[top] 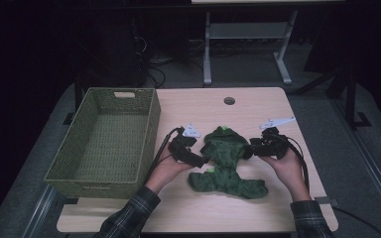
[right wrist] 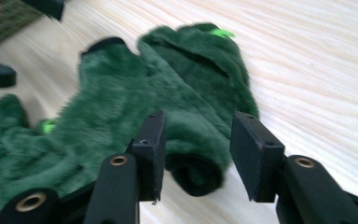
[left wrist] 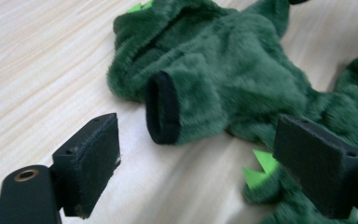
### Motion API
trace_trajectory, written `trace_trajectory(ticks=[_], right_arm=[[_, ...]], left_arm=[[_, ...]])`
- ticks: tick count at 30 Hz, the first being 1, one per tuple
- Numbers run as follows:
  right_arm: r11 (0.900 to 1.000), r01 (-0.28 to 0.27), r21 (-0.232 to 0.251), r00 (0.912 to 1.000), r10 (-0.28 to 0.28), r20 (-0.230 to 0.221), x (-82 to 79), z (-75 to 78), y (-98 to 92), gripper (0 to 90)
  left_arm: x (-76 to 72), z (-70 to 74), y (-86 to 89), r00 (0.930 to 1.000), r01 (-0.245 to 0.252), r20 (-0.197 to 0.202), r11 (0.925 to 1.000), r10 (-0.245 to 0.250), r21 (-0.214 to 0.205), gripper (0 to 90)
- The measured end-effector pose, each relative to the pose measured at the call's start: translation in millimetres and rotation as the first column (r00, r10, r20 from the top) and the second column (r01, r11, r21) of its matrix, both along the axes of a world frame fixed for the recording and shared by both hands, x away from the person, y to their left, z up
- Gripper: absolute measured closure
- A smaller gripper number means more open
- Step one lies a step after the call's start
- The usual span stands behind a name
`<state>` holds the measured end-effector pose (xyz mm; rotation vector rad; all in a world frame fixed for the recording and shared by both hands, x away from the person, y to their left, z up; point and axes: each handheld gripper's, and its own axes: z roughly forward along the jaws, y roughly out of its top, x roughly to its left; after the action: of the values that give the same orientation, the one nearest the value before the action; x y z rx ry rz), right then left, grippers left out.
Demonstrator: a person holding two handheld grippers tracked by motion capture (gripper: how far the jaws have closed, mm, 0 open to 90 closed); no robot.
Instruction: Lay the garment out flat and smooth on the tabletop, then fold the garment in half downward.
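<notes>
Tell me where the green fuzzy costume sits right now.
In the high view the green fuzzy costume lies flat on the wooden table, right of the woven basket, between the left gripper and the right gripper.

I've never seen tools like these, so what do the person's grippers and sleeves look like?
Each hand holds a black gripper: left gripper, right gripper. Each ends in two flat, rectangular black jaws with padded faces and brass-coloured rivets. A pale grey three-cornered plate sits on top of each, and a black cable trails from each. The sleeves are dark plaid.
</notes>
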<state>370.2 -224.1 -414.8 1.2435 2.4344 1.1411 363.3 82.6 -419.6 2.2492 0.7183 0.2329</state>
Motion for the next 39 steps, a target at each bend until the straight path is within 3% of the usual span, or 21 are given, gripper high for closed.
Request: trace_trajectory(ticks=[14, 23, 31, 39], right_arm=[[0.9965, -0.082, 0.015, 0.9964, 0.082, 0.024, -23.3, 5.7, 21.3, 59.5], [0.9867, -0.162, 0.018, 0.9866, 0.161, 0.027, -35.1, 7.3, 46.6, 63.3], [0.9706, -0.240, 0.022, 0.9705, 0.239, 0.034, -45.7, 3.3, 77.7, 68.2], [0.9424, -0.334, 0.025, 0.9421, 0.332, 0.045, -58.1, -0.7, 112.5, 72.5]], left_arm=[[-50.6, -10.3, 18.6, 0.9995, 0.020, 0.023, 0.9998, -0.020, 0.001, 12.7], [-76.5, -21.7, 31.3, 0.9997, 0.010, 0.022, 0.9999, -0.011, 0.009, 12.7], [-93.5, -34.5, 38.7, 0.9999, 0.008, 0.011, 0.9986, -0.009, 0.053, 12.6], [-100.6, -47.8, 38.6, 0.9994, 0.028, -0.021, 0.9950, -0.026, 0.096, 12.6]])
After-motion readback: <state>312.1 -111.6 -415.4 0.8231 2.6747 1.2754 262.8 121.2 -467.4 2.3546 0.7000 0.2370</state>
